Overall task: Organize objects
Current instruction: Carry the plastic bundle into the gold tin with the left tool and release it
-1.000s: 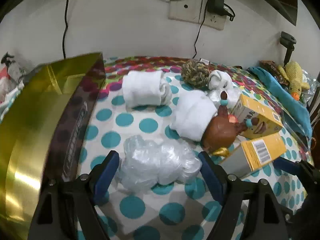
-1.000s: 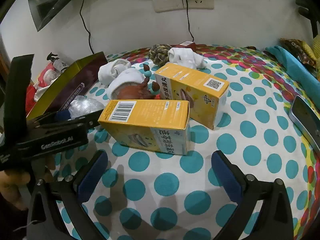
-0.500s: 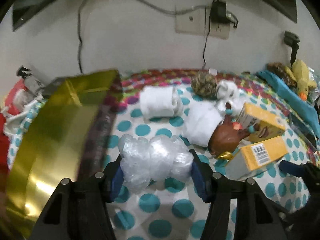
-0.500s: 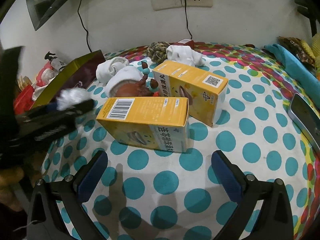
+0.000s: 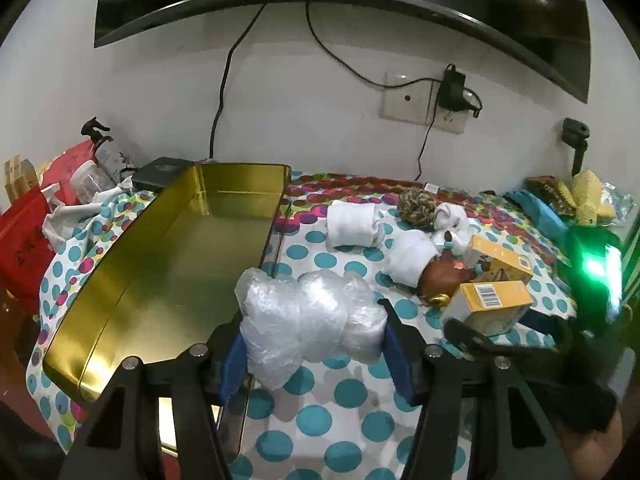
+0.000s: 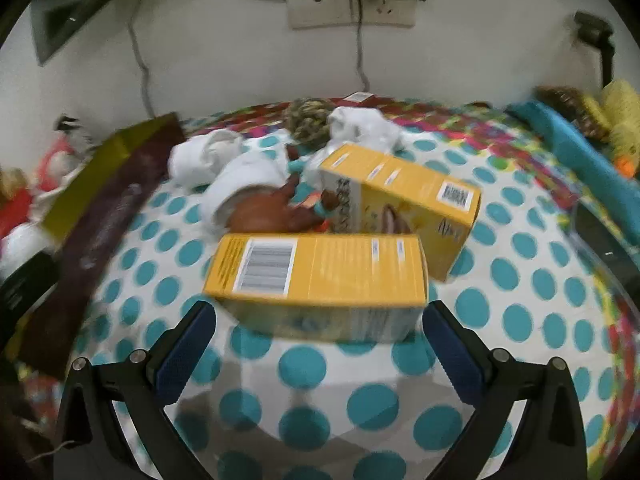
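while the left gripper (image 5: pixel 314 354) pinched the crumpled clear plastic bundle (image 5: pixel 310 320) between its blue pads, the bundle hung above the dotted cloth (image 5: pixel 348 396) just beside the gold tray (image 5: pixel 160 264). its jaws had just closed onto it. the right gripper (image 6: pixel 318 344) stood wide apart, empty, near a yellow box (image 6: pixel 320 276) lying on the cloth.

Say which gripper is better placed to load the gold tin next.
Left. The left gripper is clamped on the plastic bag bundle beside the gold tin; the right gripper is empty.
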`<state>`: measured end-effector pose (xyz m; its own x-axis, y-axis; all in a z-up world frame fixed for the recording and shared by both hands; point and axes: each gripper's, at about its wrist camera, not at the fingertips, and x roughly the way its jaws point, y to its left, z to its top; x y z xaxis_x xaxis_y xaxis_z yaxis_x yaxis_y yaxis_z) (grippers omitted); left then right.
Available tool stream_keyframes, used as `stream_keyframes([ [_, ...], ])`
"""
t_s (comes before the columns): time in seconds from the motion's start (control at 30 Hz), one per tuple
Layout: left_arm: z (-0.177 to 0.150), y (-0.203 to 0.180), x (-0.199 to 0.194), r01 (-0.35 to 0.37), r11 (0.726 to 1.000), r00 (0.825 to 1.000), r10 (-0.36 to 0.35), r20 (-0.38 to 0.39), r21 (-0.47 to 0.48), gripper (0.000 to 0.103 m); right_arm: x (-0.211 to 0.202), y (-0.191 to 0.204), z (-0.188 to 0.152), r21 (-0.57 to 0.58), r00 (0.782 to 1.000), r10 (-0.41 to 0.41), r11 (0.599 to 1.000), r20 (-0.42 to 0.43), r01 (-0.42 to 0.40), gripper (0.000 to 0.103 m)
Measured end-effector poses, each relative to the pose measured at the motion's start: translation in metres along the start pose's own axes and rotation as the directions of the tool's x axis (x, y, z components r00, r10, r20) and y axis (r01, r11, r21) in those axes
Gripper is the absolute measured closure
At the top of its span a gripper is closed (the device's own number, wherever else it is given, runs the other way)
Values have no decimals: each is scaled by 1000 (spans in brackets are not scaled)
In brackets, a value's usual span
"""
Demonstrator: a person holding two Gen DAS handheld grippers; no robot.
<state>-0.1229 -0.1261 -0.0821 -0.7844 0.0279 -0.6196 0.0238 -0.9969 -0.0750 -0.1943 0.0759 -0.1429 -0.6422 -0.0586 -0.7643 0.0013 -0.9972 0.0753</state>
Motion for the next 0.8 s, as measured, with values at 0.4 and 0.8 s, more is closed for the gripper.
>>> stream_keyframes([
  [0.4,0,8,-9,36,998,999,-35,21,-49,42,-12,-1,3,-4,998,-20,1000,53,20,19],
  [0.8,16,44,-22,-55,997,998,57,39,-63,42,-53,16,-3,-58,996,24,998,80,-19,19],
])
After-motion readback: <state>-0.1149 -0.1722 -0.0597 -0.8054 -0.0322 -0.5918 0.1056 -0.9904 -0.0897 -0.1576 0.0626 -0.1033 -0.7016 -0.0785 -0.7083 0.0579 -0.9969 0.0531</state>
